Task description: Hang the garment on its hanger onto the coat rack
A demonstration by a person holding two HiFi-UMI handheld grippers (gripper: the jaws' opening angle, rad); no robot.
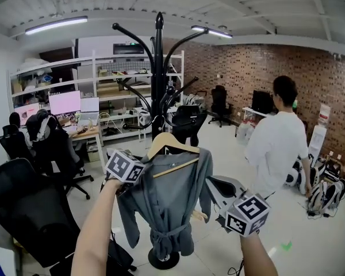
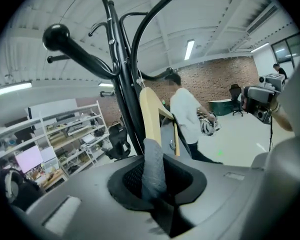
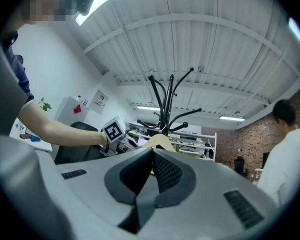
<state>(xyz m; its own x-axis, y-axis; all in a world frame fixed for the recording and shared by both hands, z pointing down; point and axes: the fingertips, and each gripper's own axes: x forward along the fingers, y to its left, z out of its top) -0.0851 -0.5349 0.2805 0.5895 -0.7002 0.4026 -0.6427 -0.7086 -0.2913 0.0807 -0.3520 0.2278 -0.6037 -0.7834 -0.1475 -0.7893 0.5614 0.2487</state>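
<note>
We saw a bright, evenly lit room under ceiling tube lights [image 1: 56, 24], with only soft shadows. Fisheye distortion bent every edge, and the gripper views' corners went black.

The coat rack [image 1: 158, 68] stands dead centre, its curved arms reaching toward 10 and 2 o'clock with open air between them. The garment [image 1: 169, 206] covers its lower post. A black office chair [image 1: 23, 211] crowds 8 o'clock. A person [image 1: 276, 145] stands at 3 o'clock, bare floor [image 1: 224, 154] between.
</note>
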